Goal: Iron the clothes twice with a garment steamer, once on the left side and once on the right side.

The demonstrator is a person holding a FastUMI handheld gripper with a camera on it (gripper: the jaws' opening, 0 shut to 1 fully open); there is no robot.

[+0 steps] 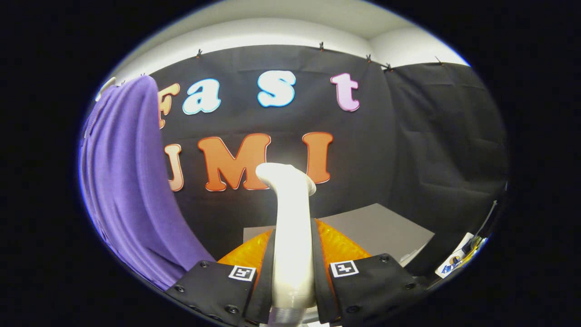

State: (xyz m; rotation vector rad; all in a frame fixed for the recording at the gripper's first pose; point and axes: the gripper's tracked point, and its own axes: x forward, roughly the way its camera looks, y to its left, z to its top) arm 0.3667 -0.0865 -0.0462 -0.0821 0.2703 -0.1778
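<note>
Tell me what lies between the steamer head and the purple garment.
Nothing: in the gripper view the stretch from the steamer head, its handle clamped in the tongs, to the purple garment is bare, with the booth's black wall behind.

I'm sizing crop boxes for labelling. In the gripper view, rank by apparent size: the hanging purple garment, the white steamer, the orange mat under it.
1. Hanging purple garment.
2. White plastic garment steamer, clamped between the gripper fingers; nearness to the camera enlarges it.
3. Orange textured mat, mostly hidden, so unsure.
</note>
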